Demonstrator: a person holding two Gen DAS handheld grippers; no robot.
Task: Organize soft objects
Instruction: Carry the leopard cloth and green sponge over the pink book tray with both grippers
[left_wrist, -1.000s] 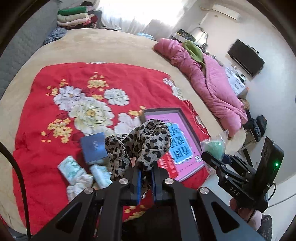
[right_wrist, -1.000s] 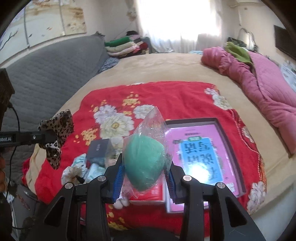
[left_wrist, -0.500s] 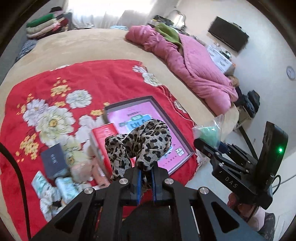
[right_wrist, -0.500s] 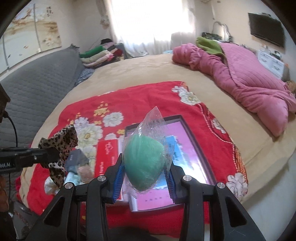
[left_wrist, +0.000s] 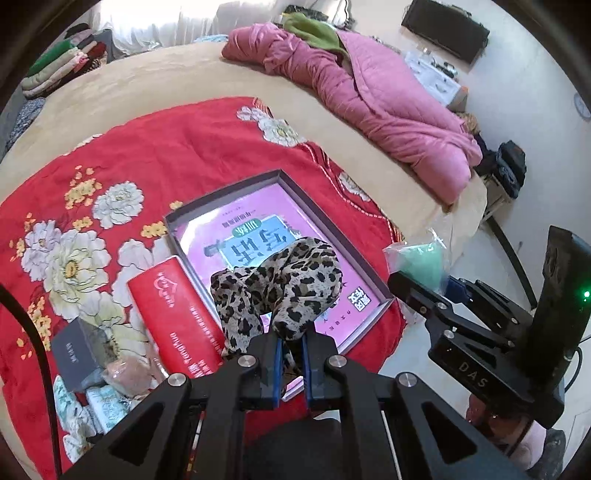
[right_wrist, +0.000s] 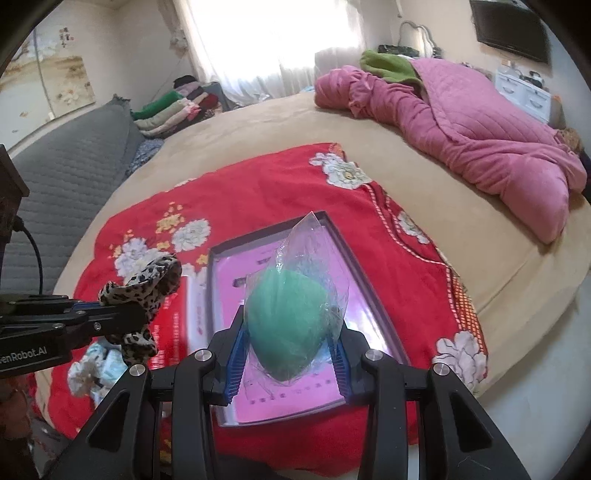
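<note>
My left gripper (left_wrist: 291, 363) is shut on a leopard-print scrunchie (left_wrist: 280, 288), held in the air above the near end of a shallow purple box (left_wrist: 365, 275) with a pink printed bottom. My right gripper (right_wrist: 290, 360) is shut on a green sponge in a clear plastic bag (right_wrist: 286, 325), hovering over the same box (right_wrist: 373, 284). In the right wrist view the scrunchie (right_wrist: 142, 291) hangs at the left, over a red packet (right_wrist: 177, 325). The bagged sponge (left_wrist: 419, 260) also shows at the right of the left wrist view.
The box lies on a red flowered blanket (left_wrist: 166, 147) spread over a tan bed (left_wrist: 166, 77). Left of the box lie a red packet (left_wrist: 177, 314), a dark card box (left_wrist: 75, 352) and several small soft packs (left_wrist: 99, 400). A pink quilt (left_wrist: 376, 107) lies at the bed's far right; folded clothes (right_wrist: 173, 107) are stacked beyond.
Both grippers have swung to the right across the blanket, each still carrying its item. They now hang over the purple box instead of over the pile of small packs.
</note>
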